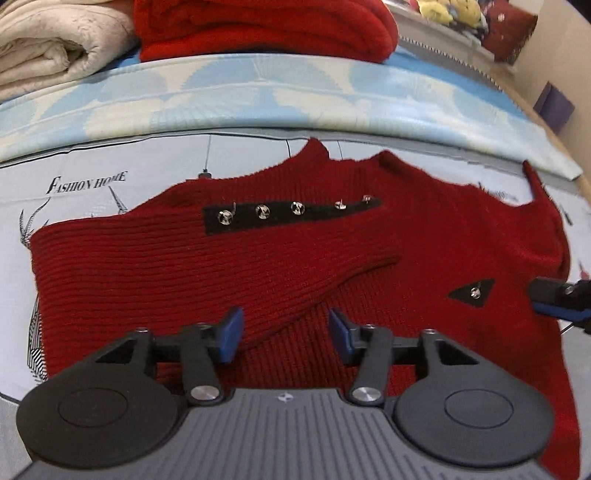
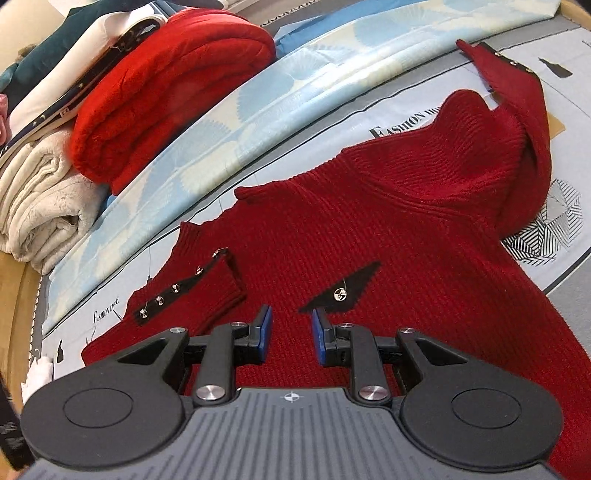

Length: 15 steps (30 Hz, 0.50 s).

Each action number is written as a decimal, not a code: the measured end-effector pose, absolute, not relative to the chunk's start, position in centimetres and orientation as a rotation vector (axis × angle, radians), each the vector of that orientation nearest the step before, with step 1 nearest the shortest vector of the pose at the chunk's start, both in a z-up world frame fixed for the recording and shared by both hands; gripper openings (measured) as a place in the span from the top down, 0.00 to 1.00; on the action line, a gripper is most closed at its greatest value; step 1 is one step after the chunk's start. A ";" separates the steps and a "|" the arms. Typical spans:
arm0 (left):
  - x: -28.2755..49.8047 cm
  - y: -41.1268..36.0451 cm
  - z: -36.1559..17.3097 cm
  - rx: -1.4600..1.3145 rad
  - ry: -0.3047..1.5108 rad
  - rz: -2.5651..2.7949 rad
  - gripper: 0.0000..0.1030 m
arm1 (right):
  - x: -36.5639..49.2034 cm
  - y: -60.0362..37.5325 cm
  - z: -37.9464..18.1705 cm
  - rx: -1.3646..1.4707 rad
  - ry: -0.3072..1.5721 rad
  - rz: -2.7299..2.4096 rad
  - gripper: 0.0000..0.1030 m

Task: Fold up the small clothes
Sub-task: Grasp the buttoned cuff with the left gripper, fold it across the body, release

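Observation:
A dark red knit sweater lies spread on the printed sheet. One sleeve, with a black strip of silver buttons, is folded across the body. My left gripper hovers over that sleeve's lower edge, open, with nothing pressed between its blue pads. My right gripper hangs over the sweater just below a black triangular patch. Its pads stand a narrow gap apart and grip nothing. The other sleeve lies bent at the far right. The right gripper's tip shows in the left wrist view.
A folded bright red blanket and a cream blanket are stacked behind, on a pale blue patterned cover. Soft toys and a red cushion sit at the far right. The bed's wooden edge runs at the left.

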<state>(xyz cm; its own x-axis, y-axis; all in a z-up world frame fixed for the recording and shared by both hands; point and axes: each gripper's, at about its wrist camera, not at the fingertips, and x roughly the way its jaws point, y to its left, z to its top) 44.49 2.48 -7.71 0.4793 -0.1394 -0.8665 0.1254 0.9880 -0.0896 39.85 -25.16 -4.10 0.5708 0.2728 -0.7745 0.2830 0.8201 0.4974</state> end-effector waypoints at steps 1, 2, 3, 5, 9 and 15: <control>44.6 2.2 -8.1 -0.005 1.064 -0.161 0.45 | 39.9 -25.3 -4.2 0.642 0.984 -0.007 0.76; 44.7 1.9 -8.4 0.010 1.070 -0.157 0.46 | 39.9 -25.4 -4.3 0.648 0.987 -0.007 0.76; 44.8 1.7 -8.6 0.026 1.072 -0.150 0.49 | 40.0 -25.4 -4.3 0.652 0.990 -0.007 0.76; 45.0 1.4 -9.2 0.061 1.083 -0.133 0.84 | 40.1 -25.6 -4.5 0.658 0.997 -0.006 0.76; 45.4 1.3 -9.5 0.115 1.069 -0.101 1.00 | 40.2 -25.7 -4.7 0.665 1.005 -0.008 0.76; 44.4 1.2 -2.6 -0.178 0.870 -0.303 1.00 | 40.3 -26.3 -4.7 0.697 0.999 -0.029 0.76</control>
